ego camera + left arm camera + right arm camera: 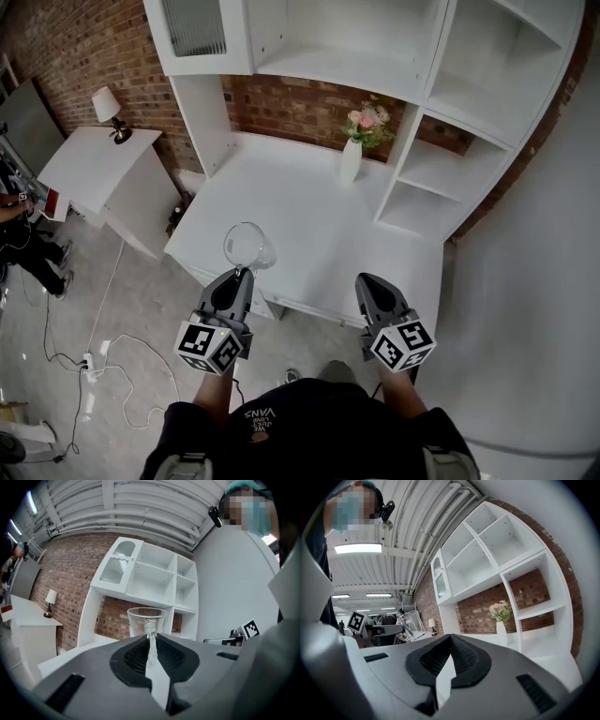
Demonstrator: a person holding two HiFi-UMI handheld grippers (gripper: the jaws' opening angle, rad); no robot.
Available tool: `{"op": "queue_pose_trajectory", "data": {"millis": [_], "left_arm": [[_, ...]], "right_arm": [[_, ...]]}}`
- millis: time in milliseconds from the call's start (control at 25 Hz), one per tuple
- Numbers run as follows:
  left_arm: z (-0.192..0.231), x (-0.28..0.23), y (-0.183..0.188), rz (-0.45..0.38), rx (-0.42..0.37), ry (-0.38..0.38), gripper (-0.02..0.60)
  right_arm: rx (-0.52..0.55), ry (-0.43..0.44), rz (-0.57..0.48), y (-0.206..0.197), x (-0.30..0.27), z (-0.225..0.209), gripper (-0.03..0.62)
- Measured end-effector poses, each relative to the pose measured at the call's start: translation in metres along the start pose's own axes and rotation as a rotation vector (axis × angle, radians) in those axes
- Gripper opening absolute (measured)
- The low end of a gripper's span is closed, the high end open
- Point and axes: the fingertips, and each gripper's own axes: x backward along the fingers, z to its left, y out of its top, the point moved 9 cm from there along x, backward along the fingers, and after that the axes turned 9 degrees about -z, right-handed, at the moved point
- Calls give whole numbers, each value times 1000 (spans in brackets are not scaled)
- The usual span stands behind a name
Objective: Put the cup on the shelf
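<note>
A clear glass cup (248,247) hangs over the front left of the white desk (309,234), held by its handle in my left gripper (236,277), which is shut on it. In the left gripper view the cup (146,621) stands upright just past the closed jaws, its handle pinched between them. My right gripper (372,289) hovers at the desk's front right, shut with nothing in it. From the right gripper view the cup (411,625) shows to the left. The white shelf unit (469,103) rises behind the desk, its compartments bare.
A white vase with pink flowers (356,141) stands at the back of the desk. A small white table with a lamp (111,112) is to the left. Cables and a power strip (89,366) lie on the floor. A person (28,244) stands at far left.
</note>
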Motion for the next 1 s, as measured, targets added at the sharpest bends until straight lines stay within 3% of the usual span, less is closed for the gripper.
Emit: {"op": "queue_pose_trajectory", "data": {"millis": [400,1000], "left_arm": [[1,-73,-12,7,31,-11,32],[-18,-194,2,-72,-61,-4,32]], "right_arm": [[-10,-6,25,7,-27,-53,0],[17,189,33,41,-83,-150,0]]}}
